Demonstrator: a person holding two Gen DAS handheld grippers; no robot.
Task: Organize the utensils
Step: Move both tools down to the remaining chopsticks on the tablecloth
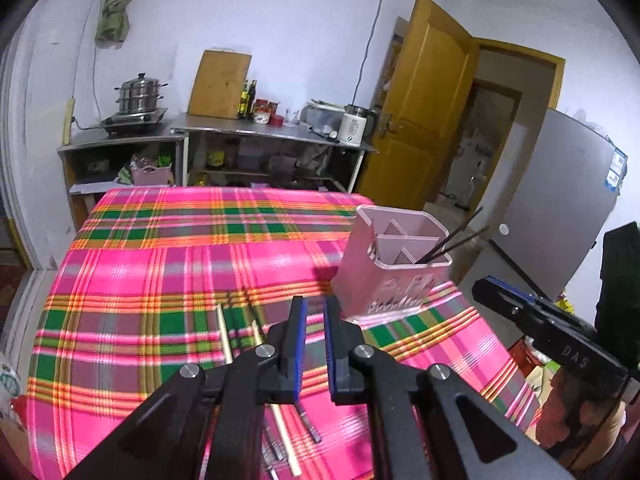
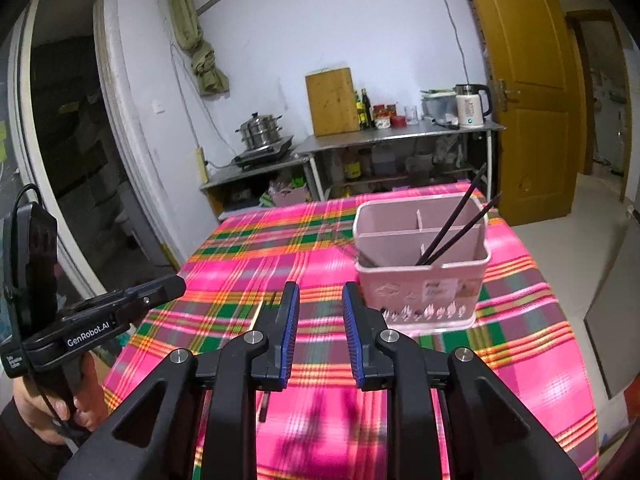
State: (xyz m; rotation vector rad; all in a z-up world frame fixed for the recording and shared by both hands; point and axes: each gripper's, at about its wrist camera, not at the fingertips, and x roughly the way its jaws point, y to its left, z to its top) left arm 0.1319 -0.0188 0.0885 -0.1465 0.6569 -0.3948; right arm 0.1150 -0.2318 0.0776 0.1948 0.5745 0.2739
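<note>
Both tools empty right now. Left gripper (image 1: 315, 312) has its blue-padded jaws nearly together with nothing between them: clenched on air. Right gripper (image 2: 320, 300) has its jaws parted a bit wider, also nothing between the pads. Nearest the left gripper, on the pink, green and orange plaid tablecloth (image 1: 160, 264), lie the loose utensils: pale wooden chopsticks (image 1: 225, 334) running from under the fingers toward the far side, plus a few metal-ended sticks (image 1: 310, 426) near the bottom edge, partly hidden by the gripper body, so I can't count them. Beyond and to the right sits the pale pink plastic utensil caddy with inner dividers (image 2: 420, 276), upright on the cloth, apart from both grippers. Two dark thin chopsticks (image 2: 456, 228) already lean in its right-hand compartment; something metallic pokes up at its left side, too blurred to identify. Far back: steel counter (image 2: 400, 132) with a white kettle and a wooden cutting board, not part of the job. My read: early to mid task, one pair sorted, the loose pile left to pick up and drop in.
</note>
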